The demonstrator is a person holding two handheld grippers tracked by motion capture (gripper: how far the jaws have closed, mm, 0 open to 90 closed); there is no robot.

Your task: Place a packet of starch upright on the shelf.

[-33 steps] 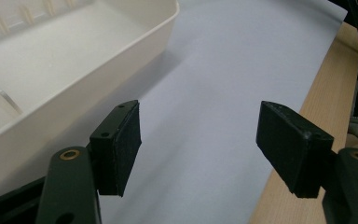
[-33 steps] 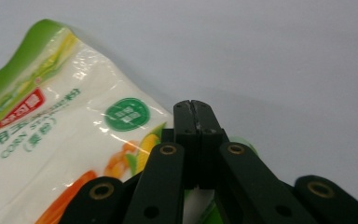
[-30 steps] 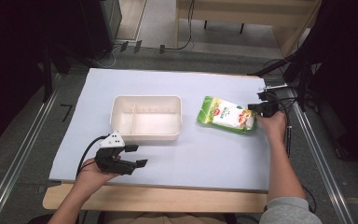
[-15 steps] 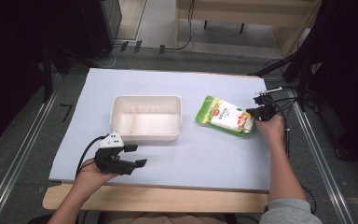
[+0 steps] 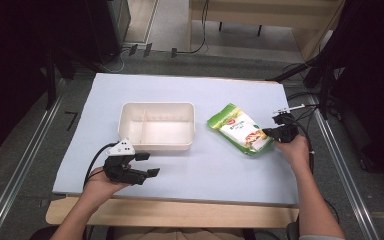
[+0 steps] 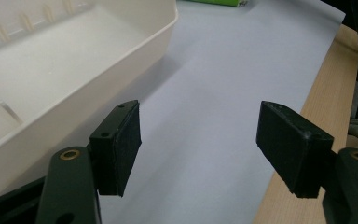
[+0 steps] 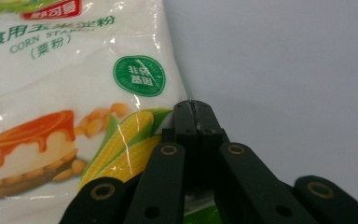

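Right gripper (image 5: 269, 131): jaws pressed together on the corner of the corn starch bag (image 5: 238, 128).
Left gripper (image 5: 147, 164), jaws spread wide, at 7 o'clock; bag at 3 o'clock, beside white divided tray (image 5: 156, 145).

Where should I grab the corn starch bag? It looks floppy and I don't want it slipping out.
Probably by its flat sealed edge nearest the right gripper, coming in low from the table's right side. The corn starch bag lies flat, bulging in the middle, so only the thin edge fits between the jaws. The right gripper view shows them closed at that edge.
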